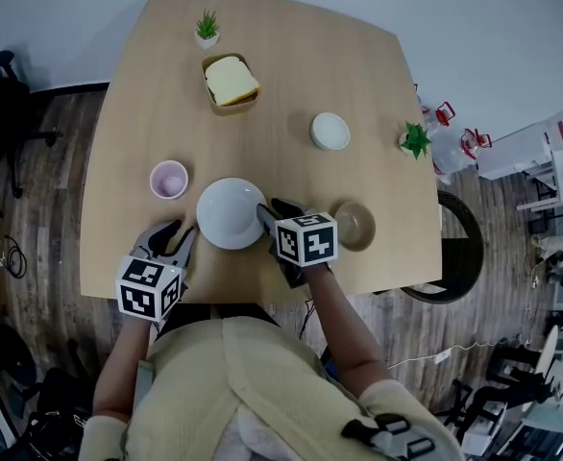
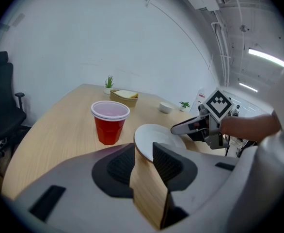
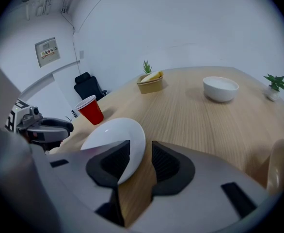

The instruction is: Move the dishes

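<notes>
Because the white plate (image 1: 226, 209) is broad and shallow, it is being addressed from two opposite sides at once, probably so that it can be lifted level. It lies flat on the table (image 1: 291, 75), just beside the red cup (image 1: 169, 179), on the cup's right and slightly nearer the person.

The left gripper (image 2: 143, 157) is held nearer the person than the cup. Its jaws are parted to a moderate gap, and the plate's near rim is seen just at the mouth of that gap. The right gripper (image 3: 141, 157) is set on the side of the plate away from the cup. Its jaws are likewise parted, one above and one below the rim. Bare wood is visible between both pairs of jaws, so nothing is judged to be clamped yet.

The plate is seen as plain, glossy white, round and empty, with a thin upturned rim. Such a glazed rim is judged likely to slip unless it is pinched squarely.

A tan bowl (image 1: 354, 225) stands farther from the cup than the right gripper.
</notes>
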### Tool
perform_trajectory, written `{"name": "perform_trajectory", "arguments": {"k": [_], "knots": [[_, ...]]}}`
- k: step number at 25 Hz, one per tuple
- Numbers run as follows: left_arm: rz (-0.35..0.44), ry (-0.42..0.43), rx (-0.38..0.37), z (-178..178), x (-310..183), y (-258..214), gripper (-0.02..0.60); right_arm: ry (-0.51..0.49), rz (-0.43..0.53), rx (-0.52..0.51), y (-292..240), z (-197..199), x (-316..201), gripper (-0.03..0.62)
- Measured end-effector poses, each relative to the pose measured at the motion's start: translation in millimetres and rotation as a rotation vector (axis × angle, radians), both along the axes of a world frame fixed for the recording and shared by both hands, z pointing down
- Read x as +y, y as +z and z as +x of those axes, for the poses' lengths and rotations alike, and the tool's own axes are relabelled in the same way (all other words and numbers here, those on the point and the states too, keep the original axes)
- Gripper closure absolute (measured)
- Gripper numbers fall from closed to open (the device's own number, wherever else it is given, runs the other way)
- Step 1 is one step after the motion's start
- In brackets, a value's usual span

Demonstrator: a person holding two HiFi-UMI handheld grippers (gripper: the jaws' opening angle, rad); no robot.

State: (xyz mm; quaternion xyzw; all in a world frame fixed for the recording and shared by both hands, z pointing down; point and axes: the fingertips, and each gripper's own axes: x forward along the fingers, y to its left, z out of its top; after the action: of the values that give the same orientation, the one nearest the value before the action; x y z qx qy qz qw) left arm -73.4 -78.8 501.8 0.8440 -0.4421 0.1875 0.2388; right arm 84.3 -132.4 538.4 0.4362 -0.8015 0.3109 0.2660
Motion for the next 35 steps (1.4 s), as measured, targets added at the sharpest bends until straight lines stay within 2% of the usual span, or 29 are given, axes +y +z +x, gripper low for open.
{"name": "perform_trajectory", "arguments": {"k": [11, 13, 28, 35], "knots": [[-0.009, 0.001, 0.006, 6, -4, 1, 0.477, -0.027, -0.04, -0.008, 8, -2, 1, 0.465], [-0.008, -0.006, 0.005, 3, -4, 0, 0.477, -0.036, -0.04, -0.01, 7, -4, 1, 0.493], [0.022, -0.072, -0.038, -32, 10, -4, 0.477, -0.106, -0.056, 0.001, 7, -21, 21, 0.497], [-0.002, -0.088, -0.041, -41, 22, 1, 0.477, -0.082, -0.091, -0.015, 8, -37, 35, 0.502]]}}
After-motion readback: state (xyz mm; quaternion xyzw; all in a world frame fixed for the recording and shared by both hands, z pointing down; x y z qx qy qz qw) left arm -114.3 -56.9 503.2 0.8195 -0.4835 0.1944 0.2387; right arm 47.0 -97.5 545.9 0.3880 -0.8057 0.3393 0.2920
